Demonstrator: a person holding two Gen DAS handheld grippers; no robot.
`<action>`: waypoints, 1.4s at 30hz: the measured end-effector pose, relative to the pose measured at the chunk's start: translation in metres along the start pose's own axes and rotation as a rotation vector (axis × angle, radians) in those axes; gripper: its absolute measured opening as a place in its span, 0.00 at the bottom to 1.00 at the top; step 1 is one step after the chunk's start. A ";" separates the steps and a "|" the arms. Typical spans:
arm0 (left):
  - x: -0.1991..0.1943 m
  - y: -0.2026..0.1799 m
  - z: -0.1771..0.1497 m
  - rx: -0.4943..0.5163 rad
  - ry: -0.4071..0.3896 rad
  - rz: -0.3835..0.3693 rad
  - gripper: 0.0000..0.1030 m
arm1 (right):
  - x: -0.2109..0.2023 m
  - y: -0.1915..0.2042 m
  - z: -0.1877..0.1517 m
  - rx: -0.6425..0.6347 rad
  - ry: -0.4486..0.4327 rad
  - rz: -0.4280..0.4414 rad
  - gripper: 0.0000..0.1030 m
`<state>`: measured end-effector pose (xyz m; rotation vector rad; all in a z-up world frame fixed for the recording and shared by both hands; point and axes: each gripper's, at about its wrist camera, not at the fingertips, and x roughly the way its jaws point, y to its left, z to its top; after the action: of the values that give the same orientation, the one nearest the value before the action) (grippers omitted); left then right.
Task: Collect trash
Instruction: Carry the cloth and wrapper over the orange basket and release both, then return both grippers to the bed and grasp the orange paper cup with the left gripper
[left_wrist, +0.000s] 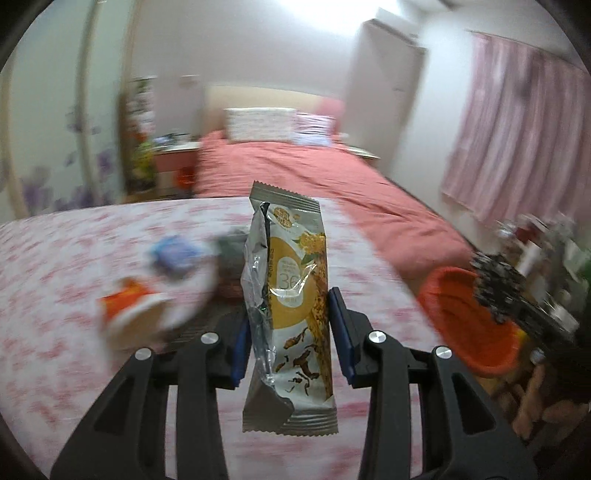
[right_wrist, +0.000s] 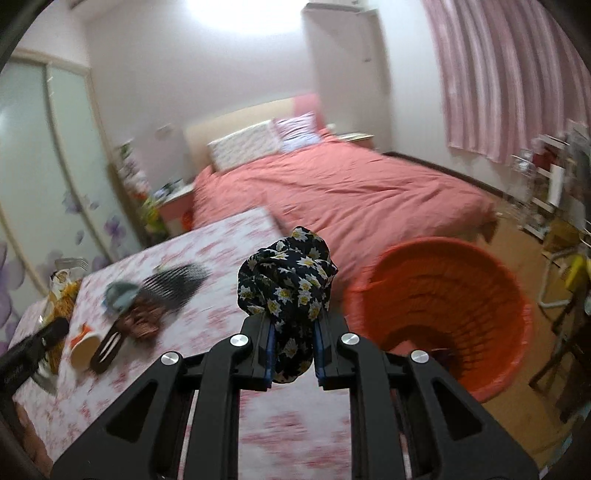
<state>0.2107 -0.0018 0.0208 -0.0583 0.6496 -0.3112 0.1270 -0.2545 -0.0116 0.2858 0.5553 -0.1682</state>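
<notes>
- my left claw (left_wrist: 290, 325) clamped on 1 snack wrapper (left_wrist: 290, 295)
- right claw (right_wrist: 294, 350) gripping 1 floral cloth wad (right_wrist: 288, 280)
- 1 orange bin (right_wrist: 443, 306) beside pink-print worktop (right_wrist: 229, 236), bedroom w/ 1 bed (right_wrist: 351, 188)

Counter (right_wrist: 229, 306) covered in a pink-and-white floral cloth. Lying on it, taking the black comb (right_wrist: 173, 286) as landmark: a grey-blue crumpled item (right_wrist: 120, 293) just beside its left end; a brown patterned piece (right_wrist: 142, 321) below it; an overturned paper cup (right_wrist: 84, 345) further left, near the counter edge.
</notes>
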 end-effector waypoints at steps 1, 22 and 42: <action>0.006 -0.020 0.000 0.023 0.006 -0.041 0.37 | -0.001 -0.009 0.002 0.016 -0.007 -0.015 0.16; 0.162 -0.249 -0.021 0.270 0.248 -0.361 0.46 | 0.043 -0.158 0.010 0.301 0.027 -0.111 0.34; 0.099 -0.099 -0.032 0.223 0.158 0.005 0.90 | 0.030 -0.086 -0.002 0.140 0.051 -0.125 0.76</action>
<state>0.2387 -0.1248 -0.0479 0.1828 0.7678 -0.3845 0.1309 -0.3377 -0.0481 0.3924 0.6131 -0.3221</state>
